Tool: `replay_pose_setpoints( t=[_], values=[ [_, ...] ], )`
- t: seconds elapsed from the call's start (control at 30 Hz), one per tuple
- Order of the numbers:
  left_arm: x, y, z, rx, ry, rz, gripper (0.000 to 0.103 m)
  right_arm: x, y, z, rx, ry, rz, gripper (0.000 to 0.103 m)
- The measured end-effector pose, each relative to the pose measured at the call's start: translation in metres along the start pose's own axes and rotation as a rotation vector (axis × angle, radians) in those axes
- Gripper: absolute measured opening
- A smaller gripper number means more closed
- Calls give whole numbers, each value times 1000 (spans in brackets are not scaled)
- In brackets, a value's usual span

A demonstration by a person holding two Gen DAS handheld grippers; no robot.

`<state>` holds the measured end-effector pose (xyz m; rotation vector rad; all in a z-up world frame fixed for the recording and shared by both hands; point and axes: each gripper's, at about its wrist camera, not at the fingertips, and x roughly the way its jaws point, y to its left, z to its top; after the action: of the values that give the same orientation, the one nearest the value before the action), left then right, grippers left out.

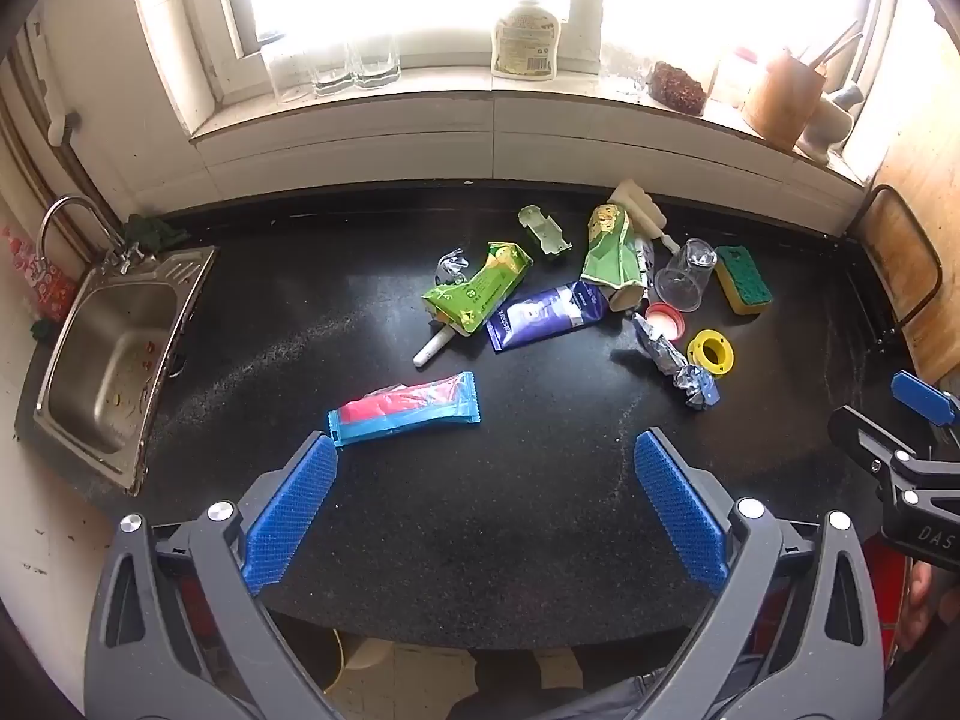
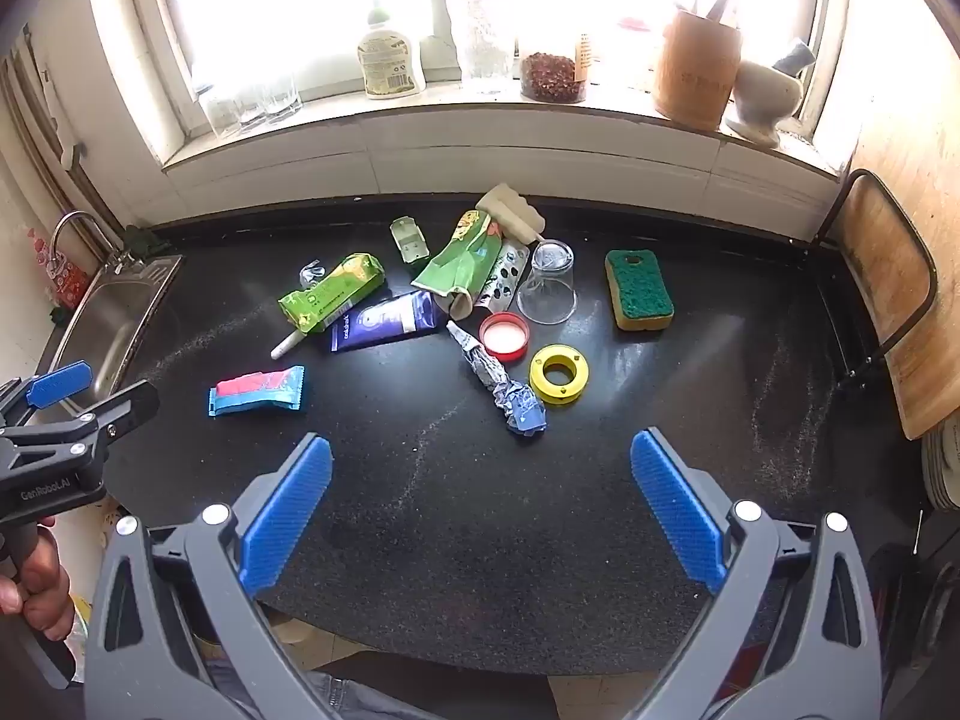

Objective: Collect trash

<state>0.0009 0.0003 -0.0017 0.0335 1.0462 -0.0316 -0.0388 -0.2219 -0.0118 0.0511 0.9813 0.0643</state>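
- Looking along the left hand-held gripper (image 1: 485, 501): its jaws stand released and wide, grasping nothing, above the near edge of the worktop (image 1: 480, 540).
- The red-and-blue wrapper (image 1: 405, 408) lies flat just ahead, slightly left of centre, its left end close to the left pad; its long axis runs roughly across the jaws' gap.
- More trash sits farther back: a green packet (image 1: 477, 294), a purple pouch (image 1: 549, 315) and crumpled foil (image 1: 678, 360).
- Looking along the right hand-held gripper (image 2: 480, 498): also released and empty.
- From here the wrapper (image 2: 257, 391) lies well to the left, while the foil (image 2: 501, 378) is near, ahead.
- The left arm seems nearer the wrapper; its jaws would likely need turning to span the narrow width.
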Motion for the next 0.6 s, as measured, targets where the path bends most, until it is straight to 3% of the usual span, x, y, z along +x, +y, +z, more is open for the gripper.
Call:
replay_pose_setpoints(
  t=[0.6],
  values=[
    [-2,-3,-3,0,-3,7,97,-2,-3,0,-5,7,9,97]
  ],
)
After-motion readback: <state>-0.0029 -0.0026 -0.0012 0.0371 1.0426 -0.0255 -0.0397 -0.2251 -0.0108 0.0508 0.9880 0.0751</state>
